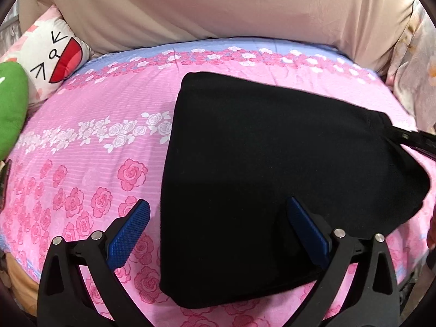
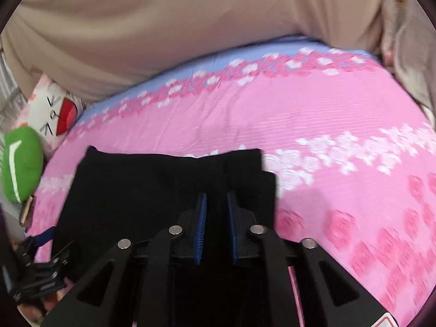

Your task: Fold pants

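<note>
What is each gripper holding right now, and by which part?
The right gripper pinches the black pants at their right-hand edge, where the fabric pulls to a point. The left gripper is open over the near edge, holding nothing.

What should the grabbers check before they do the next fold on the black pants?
1. Pants lie flat in a folded stack on the pink bedsheet: ok.
2. Left gripper jaws wide open, holding nothing, ready to grab: ok.
3. Right gripper jaws nearly closed on the pants' edge; firm hold: cannot tell.
4. Free sheet beyond the pants for the fold: ok.
5. Cushion and green toy sit away from the pants: ok.
6. Layers underneath line up: cannot tell.
</note>
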